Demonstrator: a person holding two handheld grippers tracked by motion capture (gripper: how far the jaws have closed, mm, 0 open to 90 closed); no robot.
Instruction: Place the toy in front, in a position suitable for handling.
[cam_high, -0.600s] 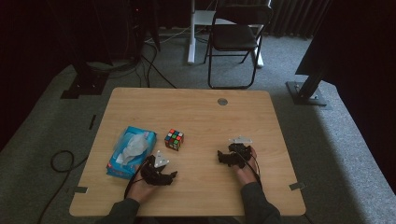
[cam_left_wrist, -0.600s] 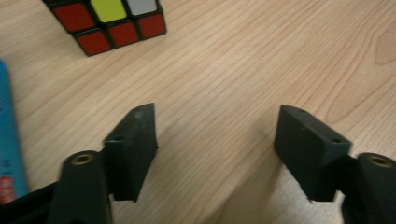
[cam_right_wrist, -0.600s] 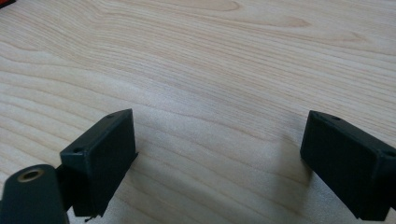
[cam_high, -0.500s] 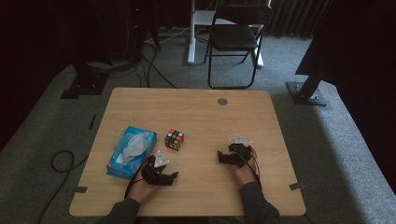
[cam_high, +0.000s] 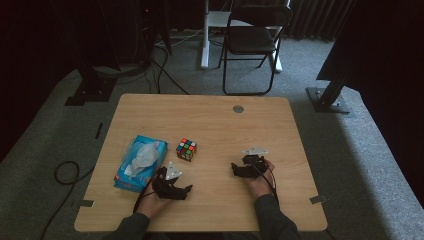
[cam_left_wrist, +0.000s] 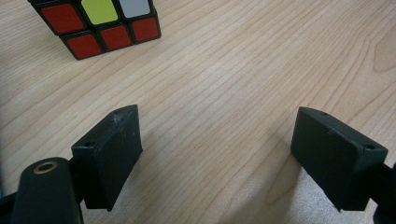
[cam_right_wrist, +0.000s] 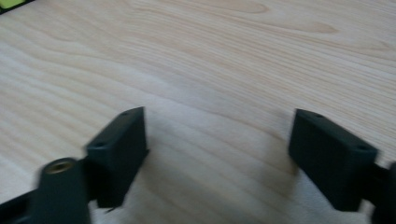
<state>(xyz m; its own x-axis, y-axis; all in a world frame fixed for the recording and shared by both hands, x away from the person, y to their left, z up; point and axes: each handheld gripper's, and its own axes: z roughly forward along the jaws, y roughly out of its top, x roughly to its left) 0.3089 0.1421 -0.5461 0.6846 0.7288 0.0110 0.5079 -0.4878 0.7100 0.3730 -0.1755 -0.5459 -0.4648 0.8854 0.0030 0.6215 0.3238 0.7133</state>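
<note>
A scrambled Rubik's cube (cam_high: 186, 149) sits on the wooden table (cam_high: 210, 125), left of centre. My left gripper (cam_high: 181, 189) rests near the front edge, just below the cube. In the left gripper view it (cam_left_wrist: 217, 154) is open with bare wood between the jaws, and the cube (cam_left_wrist: 100, 21) lies ahead at the upper left. My right gripper (cam_high: 236, 170) lies to the right of the cube, held low over the table. Its own view shows it (cam_right_wrist: 217, 149) open over bare wood with nothing between the jaws.
A blue tissue pack (cam_high: 140, 162) lies at the table's left, beside my left hand. A round grommet (cam_high: 238, 108) sits near the far edge. Beyond the table stand a folding chair (cam_high: 252, 37) and dark stand bases, with cables on the carpet.
</note>
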